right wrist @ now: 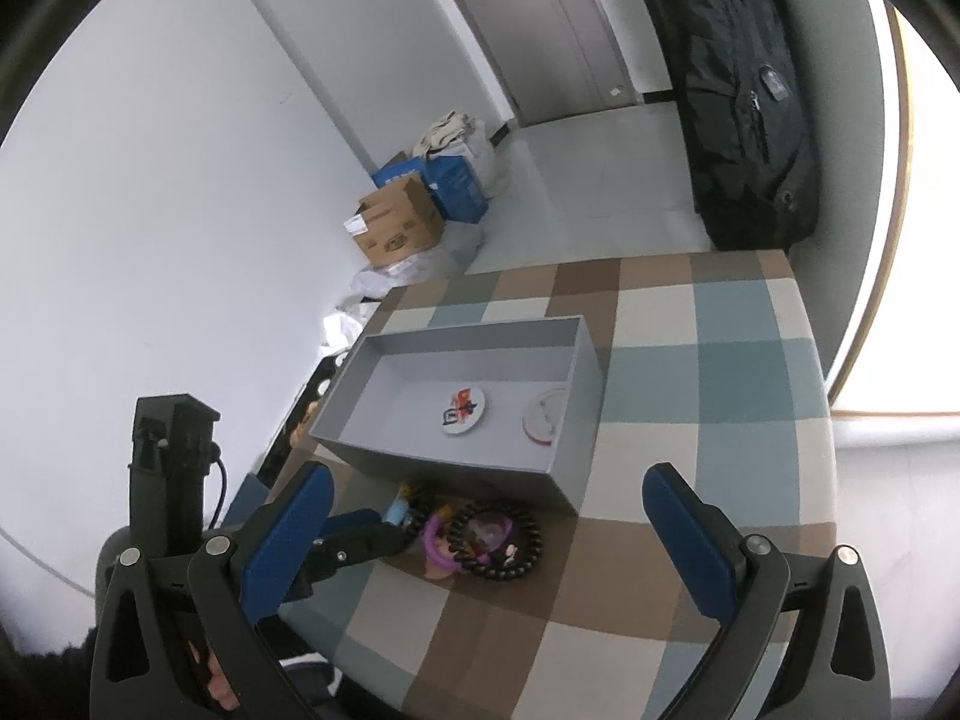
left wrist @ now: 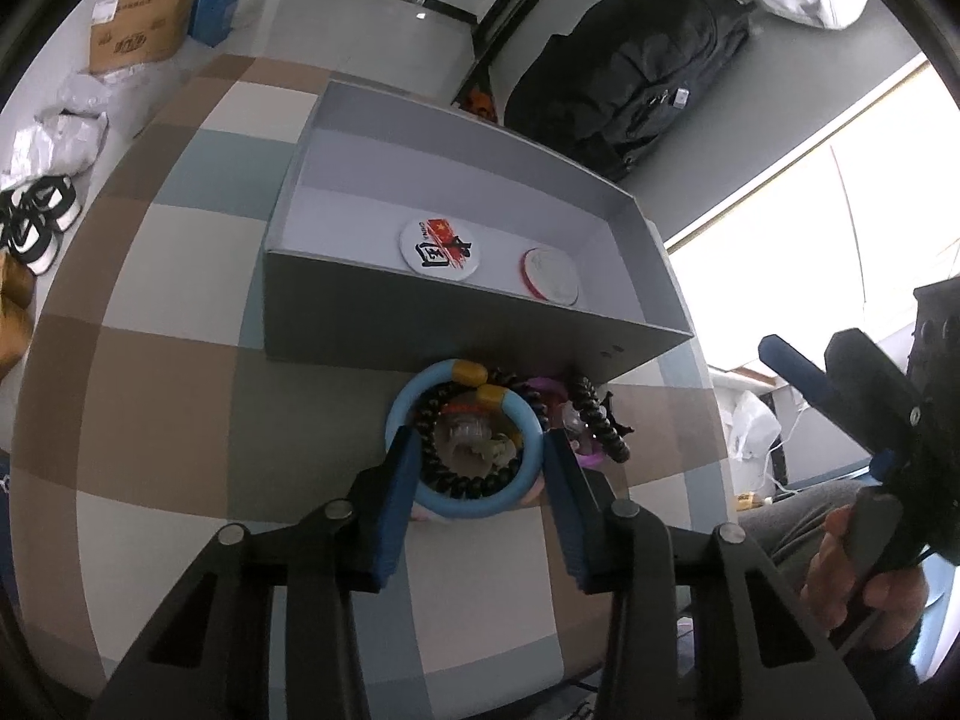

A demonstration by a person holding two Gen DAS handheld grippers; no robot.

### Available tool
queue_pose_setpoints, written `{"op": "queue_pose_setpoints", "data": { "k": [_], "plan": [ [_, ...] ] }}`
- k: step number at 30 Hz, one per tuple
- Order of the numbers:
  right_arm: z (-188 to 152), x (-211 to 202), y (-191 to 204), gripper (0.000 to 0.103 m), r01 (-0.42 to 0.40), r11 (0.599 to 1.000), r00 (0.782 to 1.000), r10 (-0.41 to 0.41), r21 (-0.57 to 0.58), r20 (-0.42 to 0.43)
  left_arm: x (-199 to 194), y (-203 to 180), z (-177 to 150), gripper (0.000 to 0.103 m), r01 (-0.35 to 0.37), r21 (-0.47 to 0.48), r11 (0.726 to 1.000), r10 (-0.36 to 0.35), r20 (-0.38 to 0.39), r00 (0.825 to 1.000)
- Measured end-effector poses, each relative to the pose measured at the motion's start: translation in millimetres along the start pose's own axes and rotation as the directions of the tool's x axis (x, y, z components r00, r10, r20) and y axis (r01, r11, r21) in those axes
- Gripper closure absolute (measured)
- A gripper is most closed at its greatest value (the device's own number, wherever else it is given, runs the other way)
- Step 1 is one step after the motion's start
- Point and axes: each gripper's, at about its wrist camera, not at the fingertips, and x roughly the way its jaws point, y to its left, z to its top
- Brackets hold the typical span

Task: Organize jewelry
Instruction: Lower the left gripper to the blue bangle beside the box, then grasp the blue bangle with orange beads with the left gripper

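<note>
A pile of jewelry lies on the checked tablecloth in front of a grey open box (left wrist: 420,324). On top is a light blue bangle (left wrist: 468,501) with yellow caps, with a black bead bracelet (left wrist: 444,477) inside it and a purple ring (left wrist: 543,387) and another black bracelet (left wrist: 597,420) beside it. My left gripper (left wrist: 477,450) has its blue pads on both sides of the bangle, touching its rim. In the right wrist view the box (right wrist: 420,456) holds two round badges (right wrist: 463,411). My right gripper (right wrist: 486,513) is wide open and empty above the pile (right wrist: 495,540).
A black backpack (left wrist: 624,78) stands behind the table. Cardboard and blue boxes (right wrist: 408,222), bags and shoes (left wrist: 42,222) lie on the floor at the left. The table edge (right wrist: 831,450) runs near a bright window at the right.
</note>
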Motion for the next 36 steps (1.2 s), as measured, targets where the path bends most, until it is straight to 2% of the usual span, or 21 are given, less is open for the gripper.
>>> {"op": "queue_pose_setpoints", "data": {
  "k": [2,4,6,9,14,20,23,24,25,27,31,36],
  "plan": [
    [0,2,-1,0.000,0.007,1.000,1.000,-0.007,0.001,-0.004,0,-2,0,0.068,-0.006,0.009,1.000,0.006,-0.001,1.000],
    [0,2,-1,0.000,0.005,1.000,1.000,-0.005,0.000,-0.007,1,1,-1,0.084,0.019,-0.008,1.000,-0.019,-0.019,1.000],
    [0,2,1,0.000,0.010,1.000,1.000,-0.010,-0.008,-0.005,2,4,-1,0.085,0.005,-0.018,1.000,-0.006,-0.027,1.000],
    [1,2,3,0.000,0.010,1.000,1.000,-0.010,-0.012,-0.008,0,8,-1,0.093,-0.002,-0.039,0.999,0.001,-0.031,1.000],
    [0,5,7,0.000,0.012,1.000,1.000,-0.012,-0.021,-0.015,-12,9,-1,0.093,-0.039,-0.022,0.999,0.039,-0.008,0.999],
    [0,8,10,0.000,0.007,1.000,1.000,-0.007,-0.023,-0.019,-16,11,-2,0.092,-0.131,-0.005,0.991,0.131,-0.005,0.991],
    [0,9,11,0.000,0.005,1.000,1.000,-0.005,-0.025,-0.021,-18,10,-4,0.073,-0.156,0.010,0.988,0.156,-0.014,0.988],
    [0,9,12,0.000,0.003,1.000,1.000,-0.004,-0.025,-0.023,-18,7,-4,0.058,-0.176,0.028,0.984,0.176,-0.002,0.984],
    [0,9,12,0.000,0.001,1.000,1.000,-0.002,-0.024,-0.023,-19,4,-5,0.038,-0.209,0.051,0.977,0.209,0.011,0.978],
    [0,9,12,0.000,0.000,1.000,1.000,-0.001,-0.026,-0.023,-18,-1,-7,0.025,-0.264,0.090,0.960,0.262,0.036,0.964],
    [0,10,13,0.000,-0.003,1.000,1.000,0.002,-0.026,-0.025,-10,-1,-9,0.025,-0.307,0.109,0.946,0.306,0.021,0.952],
    [0,10,12,0.000,-0.008,1.000,1.000,0.008,-0.019,-0.028,-16,7,-5,0.025,-0.250,0.081,0.965,0.249,0.022,0.968]
  ]
}}
